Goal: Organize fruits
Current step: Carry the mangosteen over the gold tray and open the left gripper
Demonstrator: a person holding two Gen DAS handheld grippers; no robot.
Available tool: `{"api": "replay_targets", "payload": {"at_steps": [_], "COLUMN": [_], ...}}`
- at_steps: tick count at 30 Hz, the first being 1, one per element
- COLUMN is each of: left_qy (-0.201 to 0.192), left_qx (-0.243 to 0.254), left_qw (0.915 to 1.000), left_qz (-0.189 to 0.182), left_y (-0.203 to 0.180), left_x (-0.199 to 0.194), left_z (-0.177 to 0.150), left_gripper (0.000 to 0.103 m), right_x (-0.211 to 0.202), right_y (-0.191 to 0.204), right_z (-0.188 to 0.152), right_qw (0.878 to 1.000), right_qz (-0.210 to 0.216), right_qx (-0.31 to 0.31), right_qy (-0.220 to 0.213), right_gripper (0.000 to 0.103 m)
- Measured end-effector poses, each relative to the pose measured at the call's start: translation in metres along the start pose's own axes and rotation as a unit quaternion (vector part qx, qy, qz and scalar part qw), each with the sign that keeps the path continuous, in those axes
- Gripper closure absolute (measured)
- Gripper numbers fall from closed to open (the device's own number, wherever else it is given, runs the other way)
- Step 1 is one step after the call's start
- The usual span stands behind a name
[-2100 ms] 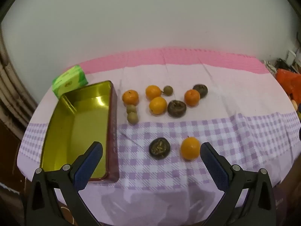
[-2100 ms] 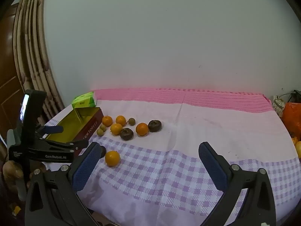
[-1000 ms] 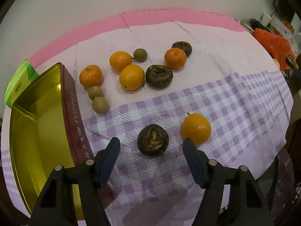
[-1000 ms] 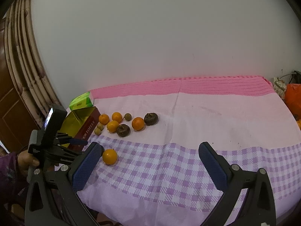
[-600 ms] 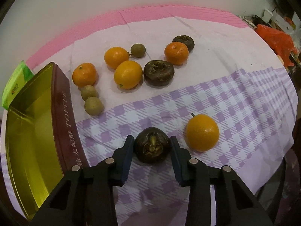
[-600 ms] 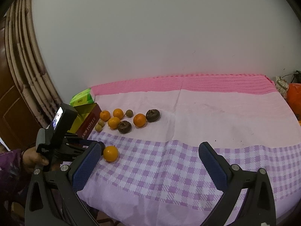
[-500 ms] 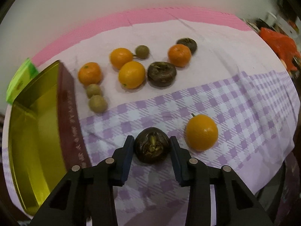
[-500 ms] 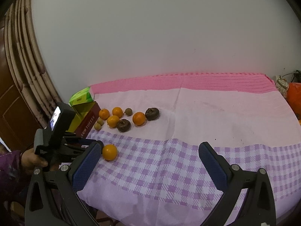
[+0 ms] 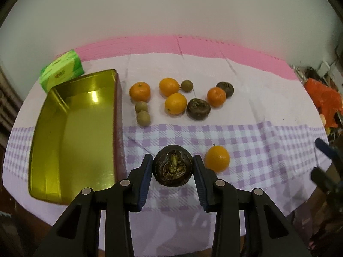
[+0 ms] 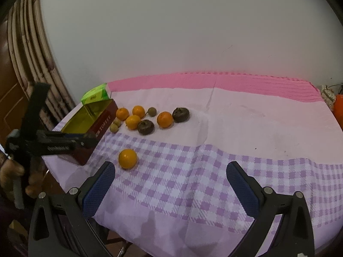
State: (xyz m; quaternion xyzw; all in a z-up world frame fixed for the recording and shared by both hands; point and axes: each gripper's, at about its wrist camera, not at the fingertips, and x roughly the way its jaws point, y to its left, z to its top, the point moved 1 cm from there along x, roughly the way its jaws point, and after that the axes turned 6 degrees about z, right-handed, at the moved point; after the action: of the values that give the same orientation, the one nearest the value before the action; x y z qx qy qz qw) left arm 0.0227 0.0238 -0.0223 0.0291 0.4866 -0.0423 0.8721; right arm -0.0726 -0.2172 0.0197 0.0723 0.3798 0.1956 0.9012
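My left gripper [image 9: 173, 169] is shut on a dark brown mangosteen [image 9: 172, 168] and holds it above the checked cloth, just right of the gold tin [image 9: 70, 128]. One orange [image 9: 217, 158] lies to its right. Further back lie more oranges [image 9: 175, 103], two dark mangosteens [image 9: 198, 108] and small brown fruits [image 9: 143, 118]. In the right wrist view my right gripper [image 10: 170, 189] is open and empty above the cloth's near edge. The left gripper [image 10: 85, 139] shows there beside the tin [image 10: 90, 117], and the lone orange [image 10: 127, 158] lies ahead of my left finger.
A green box [image 9: 62, 70] stands behind the tin. Red-orange bags [image 9: 323, 100] sit at the table's right end. A white wall backs the table. A wooden door and rattan frame [image 10: 25, 64] stand at the left.
My left gripper closed on the near mangosteen and has lifted it off the cloth, drawing back a little. The right gripper has stayed open, shifting only slightly.
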Motion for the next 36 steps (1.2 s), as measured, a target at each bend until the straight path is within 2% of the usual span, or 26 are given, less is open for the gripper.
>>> {"api": "replay_targets", "payload": {"at_steps": [6,23,29,36], "left_qy": [-0.013,-0.034,-0.029,-0.011], "left_qx": [0.006,-0.004,-0.006,-0.016], "left_qw": [0.9998,0.9984,0.9961,0.9909], "left_qz": [0.014,0.046,0.082,0.133], "left_y": [0.006,0.037,0.067,0.107], "left_x": [-0.014,-0.029,-0.017,0.015], "left_z": [0.001,0.016,0.037,0.069], "left_gripper": [0.064,0.064,0.064,0.064], "right_x": [0.012,0.023,0.024,0.029], "right_y": [-0.003,-0.002,-0.003,-0.004], "right_z": [-0.006,-0.014,-0.014,-0.016], "right_qw": [1.0,0.999,0.999,0.998], "right_qz": [0.005,0.004,0.004,0.004], "right_qx": [0.013,0.009,0.012,0.014], "right_qy": [0.021,0.043,0.047,0.055], "right_gripper": [0.0,0.0,0.0,0.0]}}
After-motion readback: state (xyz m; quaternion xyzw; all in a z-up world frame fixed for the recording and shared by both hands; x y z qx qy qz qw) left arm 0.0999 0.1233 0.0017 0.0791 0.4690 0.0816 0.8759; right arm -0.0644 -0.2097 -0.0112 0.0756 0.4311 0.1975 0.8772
